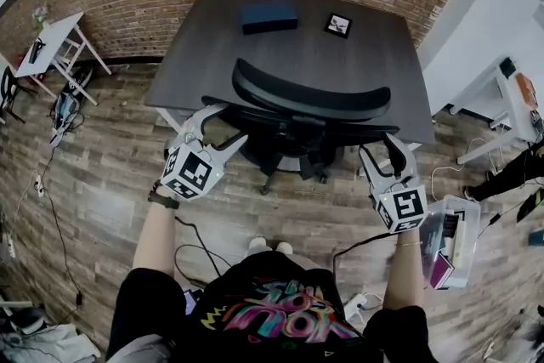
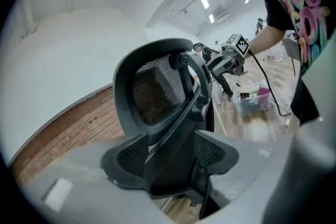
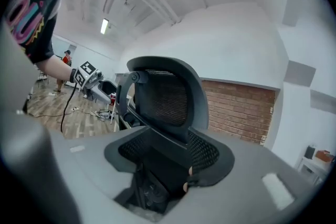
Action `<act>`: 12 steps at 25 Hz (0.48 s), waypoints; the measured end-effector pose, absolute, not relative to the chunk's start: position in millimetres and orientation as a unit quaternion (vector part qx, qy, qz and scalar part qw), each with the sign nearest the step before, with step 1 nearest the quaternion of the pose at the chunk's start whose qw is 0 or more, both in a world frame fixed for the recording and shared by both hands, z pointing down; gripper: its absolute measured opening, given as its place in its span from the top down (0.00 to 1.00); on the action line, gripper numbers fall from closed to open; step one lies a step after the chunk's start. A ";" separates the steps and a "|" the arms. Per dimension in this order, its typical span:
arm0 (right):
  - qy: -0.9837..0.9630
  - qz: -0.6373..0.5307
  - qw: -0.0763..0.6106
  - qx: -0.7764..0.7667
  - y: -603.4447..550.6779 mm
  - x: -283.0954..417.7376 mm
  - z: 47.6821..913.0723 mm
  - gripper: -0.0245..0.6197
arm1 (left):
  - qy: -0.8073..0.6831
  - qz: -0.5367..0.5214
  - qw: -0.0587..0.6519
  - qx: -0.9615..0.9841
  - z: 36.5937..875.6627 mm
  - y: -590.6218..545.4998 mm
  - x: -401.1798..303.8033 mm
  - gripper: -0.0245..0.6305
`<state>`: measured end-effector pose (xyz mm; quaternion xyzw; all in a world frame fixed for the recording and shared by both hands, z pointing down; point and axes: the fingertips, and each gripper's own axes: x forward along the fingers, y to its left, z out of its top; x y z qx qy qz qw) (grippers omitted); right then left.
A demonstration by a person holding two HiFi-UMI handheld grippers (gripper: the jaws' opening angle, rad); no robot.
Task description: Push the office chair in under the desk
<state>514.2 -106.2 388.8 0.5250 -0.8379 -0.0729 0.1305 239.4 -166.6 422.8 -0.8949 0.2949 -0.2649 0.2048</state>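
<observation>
1. Our left tongs and right tongs stand wide, gripping nothing, flanking the office chair.
2. Its seat sits under the bench edge; wood floor lies open either side.

Nothing here can be read as words or numbers. The coloured graffiti-style lettering on the person's shirt is too stylised to make out. The cubes on the left tool and the right tool carry only black-and-white square patterns.
</observation>
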 end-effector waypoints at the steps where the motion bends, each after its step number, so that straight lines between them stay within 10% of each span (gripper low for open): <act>1: -0.838 -0.075 0.125 0.526 -103.4 511.1 385.5 0.62 | 0.298 -0.250 0.198 -0.899 418.0 -162.0 241.6 0.55; 12: -0.830 -0.034 -0.031 0.556 -63.9 485.6 342.7 0.72 | 0.327 -0.082 0.123 -0.933 365.5 -104.0 273.2 0.56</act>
